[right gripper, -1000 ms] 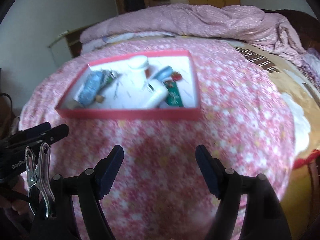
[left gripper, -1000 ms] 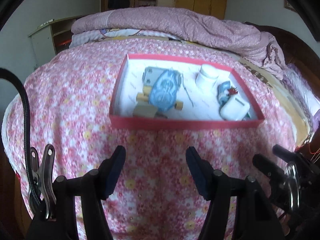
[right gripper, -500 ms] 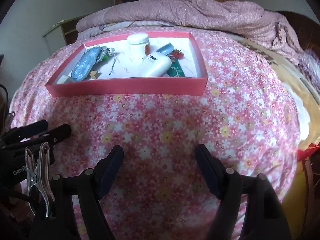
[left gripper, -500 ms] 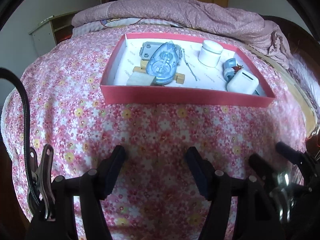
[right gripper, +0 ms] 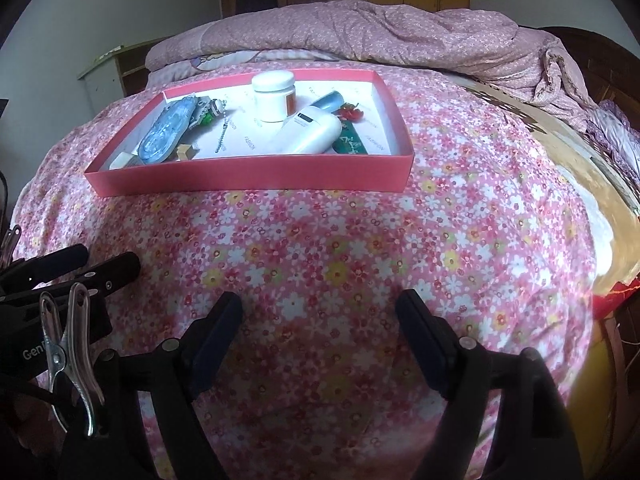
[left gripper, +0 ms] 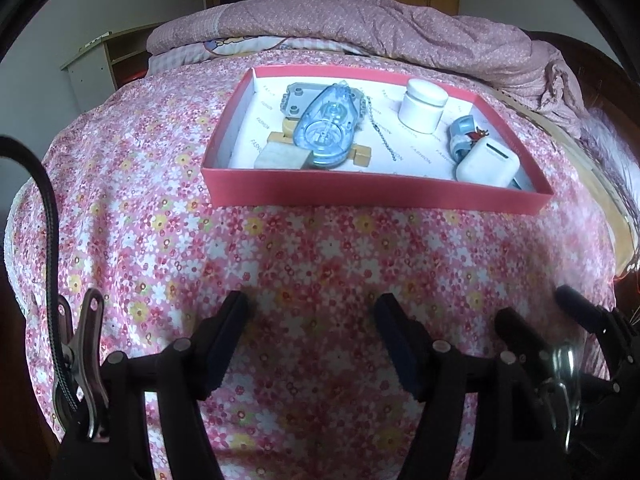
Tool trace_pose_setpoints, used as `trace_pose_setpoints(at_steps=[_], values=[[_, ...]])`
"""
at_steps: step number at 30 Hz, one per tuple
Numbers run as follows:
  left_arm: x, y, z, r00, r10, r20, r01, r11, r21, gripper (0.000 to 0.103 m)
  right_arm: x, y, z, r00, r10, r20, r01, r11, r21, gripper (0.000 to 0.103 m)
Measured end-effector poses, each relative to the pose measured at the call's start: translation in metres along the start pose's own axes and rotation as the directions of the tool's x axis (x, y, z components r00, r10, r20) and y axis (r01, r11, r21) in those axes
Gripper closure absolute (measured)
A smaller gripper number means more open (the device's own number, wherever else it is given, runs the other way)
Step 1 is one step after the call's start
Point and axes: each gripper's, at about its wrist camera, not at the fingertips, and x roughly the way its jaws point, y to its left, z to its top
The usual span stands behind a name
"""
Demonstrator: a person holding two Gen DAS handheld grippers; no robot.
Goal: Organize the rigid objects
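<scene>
A red shallow box [left gripper: 376, 196] [right gripper: 248, 178] lies on the flowered bedspread ahead of both grippers. In it are a blue clear tape dispenser [left gripper: 326, 126] [right gripper: 166, 134], a white jar [left gripper: 423, 106] [right gripper: 275, 96], a white case [left gripper: 486, 160] [right gripper: 312, 132], wooden blocks [left gripper: 280, 156], a bead chain [left gripper: 384, 132] and a green flat item [right gripper: 352, 142]. My left gripper [left gripper: 312, 308] is open and empty, low over the bedspread, short of the box. My right gripper [right gripper: 318, 308] is open and empty too.
A pink quilt [left gripper: 380, 24] is heaped behind the box. A small shelf unit [left gripper: 100, 60] stands at the far left. The bed's right edge with a yellow sheet [right gripper: 580, 152] lies to the right. The other gripper shows at each view's side [left gripper: 580, 320] [right gripper: 68, 268].
Both views have steadied and drawn nearer the box, which now looks larger. Both grippers stay open and empty.
</scene>
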Motion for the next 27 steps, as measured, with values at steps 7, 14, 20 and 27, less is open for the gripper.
trace_pose_setpoints(at_steps=[7,14,20,27], values=[[-0.0002,0.0005,-0.0001,1.0,-0.001,-0.002,0.001,1.0,0.001,0.032,-0.0007,0.0002,-0.0007,1.0,-0.004,0.0,0.004,1.0,-0.001,0.021],[0.0,-0.0001,-0.0001,1.0,0.002,0.0,-0.002,1.0,0.003,0.032,-0.0005,0.0003,-0.0007,1.0,-0.005,0.001,0.005,1.0,-0.001,0.021],[0.0,-0.0006,0.0001,1.0,0.004,0.003,-0.004,1.0,0.003,0.031,-0.0005,0.0005,-0.0009,1.0,-0.007,0.002,0.007,1.0,-0.003,0.02],[0.0012,-0.0008,0.0008,1.0,0.01,0.002,-0.01,1.0,0.005,0.028,0.0012,0.0012,0.0003,1.0,-0.008,0.0,0.008,1.0,-0.01,0.018]])
